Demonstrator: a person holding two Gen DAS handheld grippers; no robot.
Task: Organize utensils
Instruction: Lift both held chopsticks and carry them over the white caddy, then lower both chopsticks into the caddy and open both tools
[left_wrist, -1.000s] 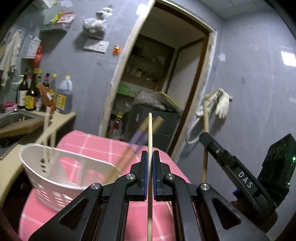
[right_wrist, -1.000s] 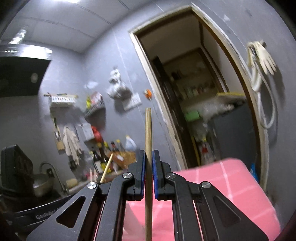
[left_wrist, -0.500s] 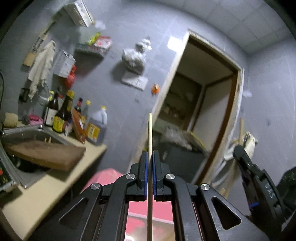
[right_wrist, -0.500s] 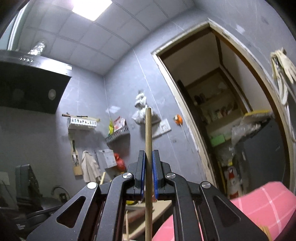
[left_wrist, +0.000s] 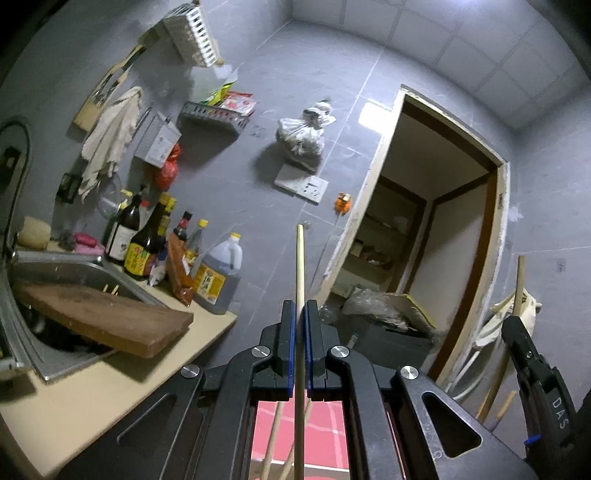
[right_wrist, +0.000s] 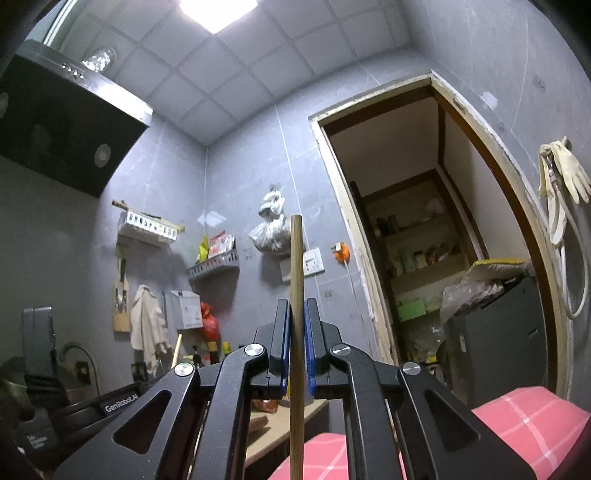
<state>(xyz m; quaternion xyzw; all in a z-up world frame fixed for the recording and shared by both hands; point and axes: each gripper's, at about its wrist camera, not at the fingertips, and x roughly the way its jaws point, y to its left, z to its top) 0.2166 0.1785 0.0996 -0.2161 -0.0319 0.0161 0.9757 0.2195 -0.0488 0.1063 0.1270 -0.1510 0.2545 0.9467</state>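
My left gripper (left_wrist: 300, 308) is shut on a thin pale chopstick (left_wrist: 300, 258) that stands straight up between its blue pads. Under it lie more chopsticks (left_wrist: 274, 435) on a pink checked cloth (left_wrist: 325, 432). My right gripper (right_wrist: 296, 308) is shut on a darker wooden chopstick (right_wrist: 296, 251), also upright. In the left wrist view the right gripper's finger (left_wrist: 517, 332) shows at the right edge, its chopstick (left_wrist: 520, 277) rising above it. Both grippers are raised and face the grey wall and the doorway.
A counter (left_wrist: 110, 387) at the left carries a steel sink (left_wrist: 55, 266), a wooden board (left_wrist: 110, 317) across it and several sauce bottles (left_wrist: 147, 243). A dark range hood (right_wrist: 62, 133) hangs upper left. The open pantry doorway (right_wrist: 424, 240) is at the right.
Both views have tipped upward and swung left. The white basket and most of the pink cloth have dropped out of the left view. Both grips on the chopsticks are unchanged.
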